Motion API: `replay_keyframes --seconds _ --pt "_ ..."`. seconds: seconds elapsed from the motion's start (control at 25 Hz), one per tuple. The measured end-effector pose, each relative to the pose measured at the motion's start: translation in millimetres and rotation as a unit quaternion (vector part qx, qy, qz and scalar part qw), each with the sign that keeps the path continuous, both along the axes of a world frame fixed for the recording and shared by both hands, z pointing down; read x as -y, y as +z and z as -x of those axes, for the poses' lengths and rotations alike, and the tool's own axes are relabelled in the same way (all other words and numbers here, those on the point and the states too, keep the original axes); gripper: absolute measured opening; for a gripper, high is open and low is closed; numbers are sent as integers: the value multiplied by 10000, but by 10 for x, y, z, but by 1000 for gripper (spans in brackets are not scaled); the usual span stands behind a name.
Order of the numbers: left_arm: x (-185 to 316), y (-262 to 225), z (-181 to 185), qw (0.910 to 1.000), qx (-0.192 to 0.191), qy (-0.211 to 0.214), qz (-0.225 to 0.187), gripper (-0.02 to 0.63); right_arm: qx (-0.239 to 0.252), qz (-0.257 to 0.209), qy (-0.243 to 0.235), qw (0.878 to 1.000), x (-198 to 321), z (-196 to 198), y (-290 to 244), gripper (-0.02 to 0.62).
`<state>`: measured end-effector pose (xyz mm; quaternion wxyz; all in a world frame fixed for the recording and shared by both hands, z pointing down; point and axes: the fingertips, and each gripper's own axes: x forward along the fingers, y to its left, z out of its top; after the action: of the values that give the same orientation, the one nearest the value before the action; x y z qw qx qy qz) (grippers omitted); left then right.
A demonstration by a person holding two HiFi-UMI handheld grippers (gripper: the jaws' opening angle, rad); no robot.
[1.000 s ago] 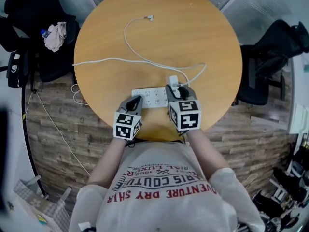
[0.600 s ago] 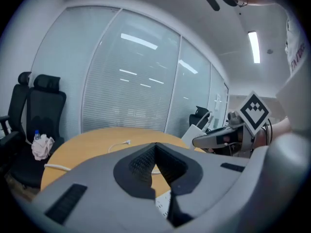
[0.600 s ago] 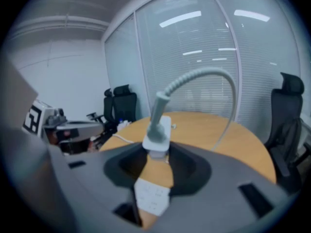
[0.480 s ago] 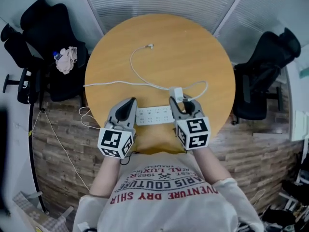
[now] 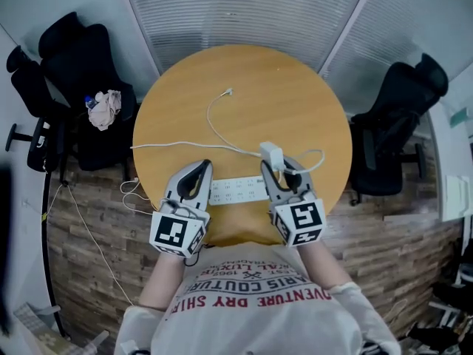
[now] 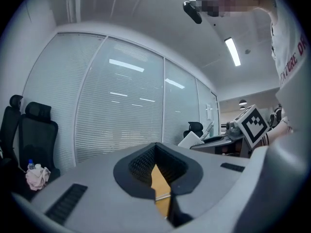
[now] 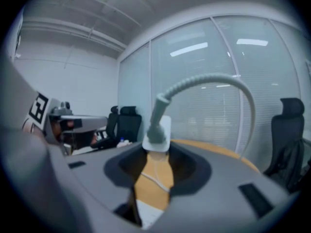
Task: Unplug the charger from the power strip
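Your right gripper [image 5: 277,167] is clamped on the white charger [image 5: 271,154], held clear of the power strip [image 5: 238,190] at the round table's [image 5: 244,102] 6 o'clock edge. Judge the unplugging done. Your left gripper [image 5: 199,166] hangs over the strip's 9 o'clock end with its jaws together and empty.

Light: we see even, cool office light from a ceiling strip lamp [image 6: 232,51].
Glare: we find lamp reflections on the glass wall [image 6: 121,110].
Shadows: we see only faint ones on the table [image 5: 295,109].
Edges: we note fisheye bending and dark corners in both gripper views.
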<state>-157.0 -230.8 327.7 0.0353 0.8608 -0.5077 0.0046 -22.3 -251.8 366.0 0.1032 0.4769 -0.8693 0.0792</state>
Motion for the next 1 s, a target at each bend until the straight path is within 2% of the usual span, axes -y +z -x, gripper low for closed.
replay_keyframes --seconds 0.16,0.52,1.0 --pt "0 86 5 9999 104 3 45 29 -5 9 -5 10000 -11 8 3 153" --pt "7 140 10 9998 7 20 186 29 39 48 15 10000 -8 35 18 153" --pt "35 214 -39 9994 77 112 319 29 29 195 41 9998 35 33 109 153"
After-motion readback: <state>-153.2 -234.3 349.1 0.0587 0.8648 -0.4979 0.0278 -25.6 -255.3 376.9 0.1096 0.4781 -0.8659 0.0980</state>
